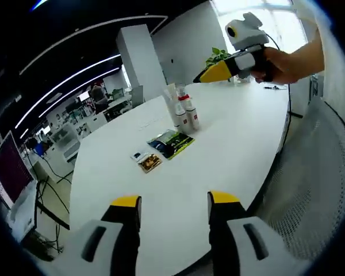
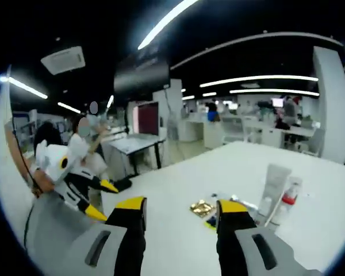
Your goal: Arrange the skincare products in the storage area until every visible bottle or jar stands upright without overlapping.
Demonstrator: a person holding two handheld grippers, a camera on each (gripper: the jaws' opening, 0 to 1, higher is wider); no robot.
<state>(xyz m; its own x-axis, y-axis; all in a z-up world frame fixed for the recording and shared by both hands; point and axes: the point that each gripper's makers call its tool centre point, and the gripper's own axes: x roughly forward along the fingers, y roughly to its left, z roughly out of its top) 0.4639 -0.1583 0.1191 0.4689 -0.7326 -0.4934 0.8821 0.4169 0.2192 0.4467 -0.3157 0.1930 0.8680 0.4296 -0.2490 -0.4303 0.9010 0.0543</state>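
With both the left gripper (image 1: 174,208) and right gripper (image 2: 180,213) held released, the approach to the bottles (image 1: 184,112) ahead is judged not yet begun.

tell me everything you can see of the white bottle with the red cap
The white bottle with the red cap is small, slim and plastic-looking, with a red mark on its front. It stands upright on the white table, close beside a taller white tube and another white bottle; whether they touch is unclear. Neither gripper holds it.
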